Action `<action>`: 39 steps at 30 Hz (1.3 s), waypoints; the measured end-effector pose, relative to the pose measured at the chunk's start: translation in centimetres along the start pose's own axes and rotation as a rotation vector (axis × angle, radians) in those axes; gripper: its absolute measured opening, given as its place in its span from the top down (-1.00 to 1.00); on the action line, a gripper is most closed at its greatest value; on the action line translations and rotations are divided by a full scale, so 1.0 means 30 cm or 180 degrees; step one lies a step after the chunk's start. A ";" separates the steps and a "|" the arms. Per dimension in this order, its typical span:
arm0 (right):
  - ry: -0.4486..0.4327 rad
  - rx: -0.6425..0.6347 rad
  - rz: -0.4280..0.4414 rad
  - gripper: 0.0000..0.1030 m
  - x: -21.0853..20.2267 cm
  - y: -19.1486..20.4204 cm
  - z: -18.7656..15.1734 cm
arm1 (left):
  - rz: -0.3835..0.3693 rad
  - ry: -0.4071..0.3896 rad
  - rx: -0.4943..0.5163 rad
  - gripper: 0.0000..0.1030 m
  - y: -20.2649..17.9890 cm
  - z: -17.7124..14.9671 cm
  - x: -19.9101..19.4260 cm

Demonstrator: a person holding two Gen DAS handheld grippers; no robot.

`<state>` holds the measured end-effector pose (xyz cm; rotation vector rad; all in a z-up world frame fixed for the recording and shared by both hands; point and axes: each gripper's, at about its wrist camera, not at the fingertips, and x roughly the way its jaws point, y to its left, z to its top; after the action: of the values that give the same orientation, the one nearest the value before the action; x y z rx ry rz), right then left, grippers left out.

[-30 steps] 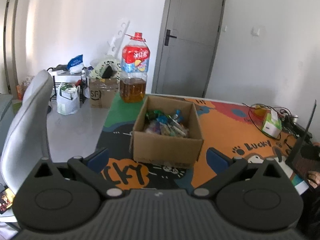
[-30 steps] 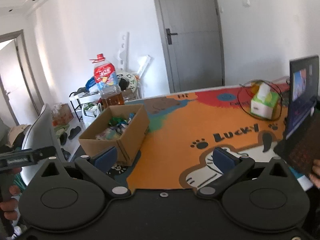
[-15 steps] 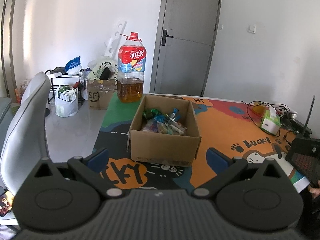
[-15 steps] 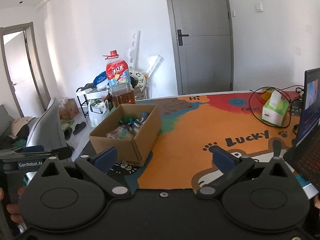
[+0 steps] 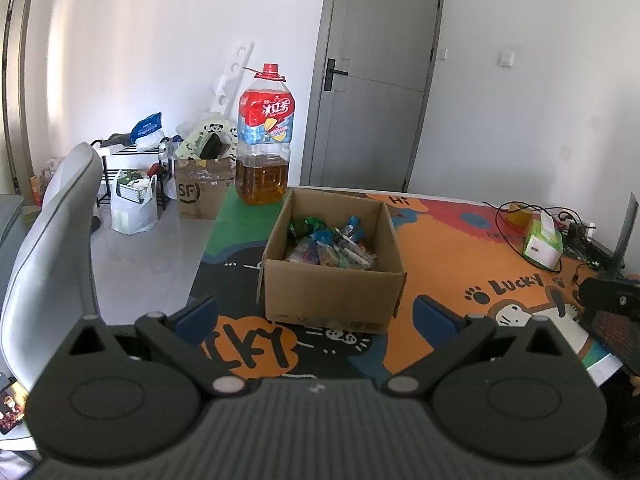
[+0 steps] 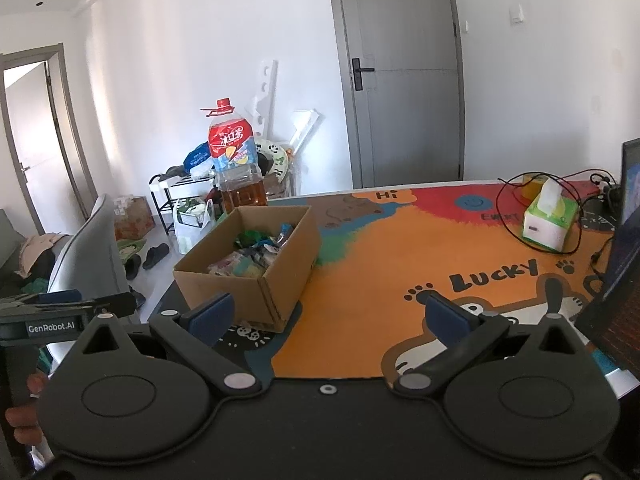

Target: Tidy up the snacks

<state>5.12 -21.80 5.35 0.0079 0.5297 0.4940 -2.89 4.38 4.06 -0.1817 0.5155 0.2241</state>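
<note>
An open cardboard box [image 5: 332,292] stands on the colourful table mat, with several wrapped snacks [image 5: 332,246] heaped inside. It also shows in the right wrist view [image 6: 244,286], snacks [image 6: 256,254] inside. My left gripper [image 5: 316,316] is open and empty, held above the table's near edge in front of the box. My right gripper [image 6: 328,316] is open and empty, to the right of the box over the orange part of the mat. The left gripper's body [image 6: 48,316] shows at the left edge of the right wrist view.
A large oil bottle [image 5: 264,140] stands behind the box. A tissue box [image 6: 550,220], cables [image 6: 516,200] and a laptop [image 6: 624,248] are at the right. A grey chair [image 5: 48,248] stands left of the table. Floor clutter lies by the wall.
Both grippers have tilted and drawn back a little, so the box sits slightly lower and farther in view. Both stay open and empty.
</note>
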 end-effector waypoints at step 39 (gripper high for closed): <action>0.0078 -0.0078 0.0056 -1.00 0.015 0.026 -0.004 | 0.0041 0.0007 0.0052 -1.00 0.002 -0.015 0.006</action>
<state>5.05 -20.92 5.12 -0.0169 0.5479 0.5181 -2.97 4.35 3.58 -0.1629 0.5207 0.2324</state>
